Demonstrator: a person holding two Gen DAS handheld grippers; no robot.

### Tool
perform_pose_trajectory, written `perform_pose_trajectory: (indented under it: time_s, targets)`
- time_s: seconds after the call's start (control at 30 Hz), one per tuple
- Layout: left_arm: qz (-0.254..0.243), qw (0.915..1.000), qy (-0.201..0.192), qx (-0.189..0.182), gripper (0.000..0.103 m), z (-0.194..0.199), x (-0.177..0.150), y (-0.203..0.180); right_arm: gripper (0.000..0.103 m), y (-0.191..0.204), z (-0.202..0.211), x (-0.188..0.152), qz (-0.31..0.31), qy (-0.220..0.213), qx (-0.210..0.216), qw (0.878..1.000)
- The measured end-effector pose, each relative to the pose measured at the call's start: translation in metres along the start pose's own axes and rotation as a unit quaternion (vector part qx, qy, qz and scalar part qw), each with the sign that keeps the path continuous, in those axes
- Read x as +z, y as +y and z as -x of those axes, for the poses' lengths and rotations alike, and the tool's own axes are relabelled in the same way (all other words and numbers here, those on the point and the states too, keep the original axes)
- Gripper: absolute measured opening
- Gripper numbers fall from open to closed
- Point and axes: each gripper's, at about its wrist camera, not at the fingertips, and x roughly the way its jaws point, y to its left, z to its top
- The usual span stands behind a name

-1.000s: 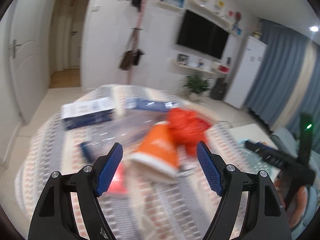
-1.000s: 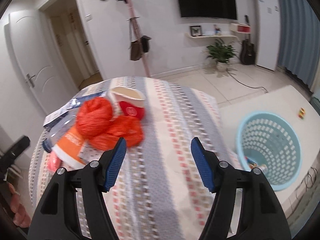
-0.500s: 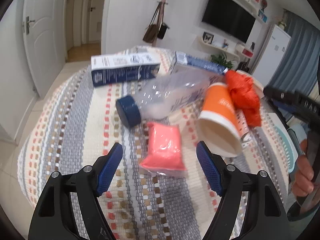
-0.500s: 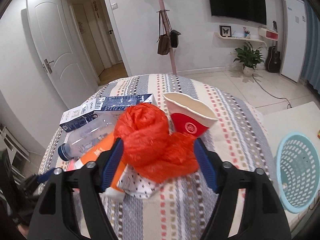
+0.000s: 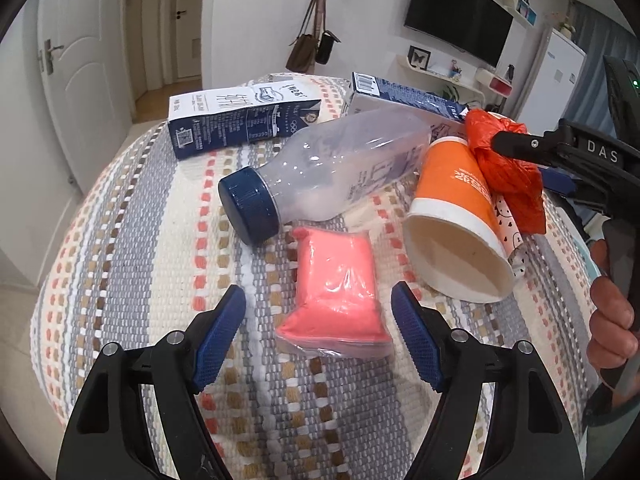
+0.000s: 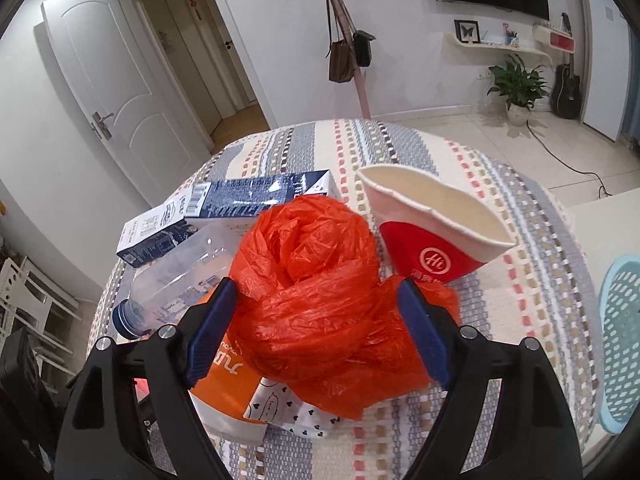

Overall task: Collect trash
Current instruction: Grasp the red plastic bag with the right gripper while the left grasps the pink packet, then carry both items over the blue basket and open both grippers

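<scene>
Trash lies on a round table with a striped woven cloth point(image 5: 120, 264). My left gripper point(image 5: 318, 320) is open, its fingers on either side of a pink plastic packet point(image 5: 336, 292). Behind lie a clear bottle with a blue cap point(image 5: 320, 176), an orange paper cup on its side point(image 5: 452, 216) and two blue-white cartons point(image 5: 240, 120). My right gripper point(image 6: 320, 320) is open around a crumpled orange plastic bag point(image 6: 312, 280). A squashed red-and-white paper cup point(image 6: 432, 232) lies to its right. The orange cup point(image 6: 224, 380) lies under the bag.
A light blue lattice basket point(image 6: 620, 344) stands on the floor at the table's right. A patterned white wrapper point(image 6: 292, 412) lies under the orange bag. A white door point(image 6: 112, 92), a coat stand point(image 6: 348, 40) and a potted plant point(image 6: 516, 88) stand beyond.
Both grippers have moved in toward the trash pile. The left one now straddles the pink packet. The right one now straddles the orange bag. Both stay open.
</scene>
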Motion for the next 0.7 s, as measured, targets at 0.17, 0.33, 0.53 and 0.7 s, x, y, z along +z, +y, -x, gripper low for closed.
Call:
perform_pose_trajectory:
  time_s: [0.17, 0.33, 0.53, 0.7]
  targets:
    - [0.003, 1.0000, -0.002, 0.009, 0.066, 0.001, 0.000, -0.001, 0.051, 0.006, -0.001, -0.004, 0.013, 0.002, 0.010, 1.000]
    - [-0.008, 0.9993, -0.004, 0.035, 0.050, 0.001, -0.001, -0.007, 0.039, 0.009, 0.009, -0.010, 0.025, -0.008, 0.004, 1.000]
    - [-0.023, 0.9989, -0.024, 0.032, 0.045, 0.013, -0.005, -0.016, 0.036, 0.001, 0.039, -0.011, 0.019, -0.035, 0.009, 0.999]
    - [-0.012, 0.9983, -0.056, 0.013, 0.045, 0.041, -0.001, -0.017, 0.036, -0.006, 0.072, -0.007, 0.012, -0.065, 0.013, 0.998]
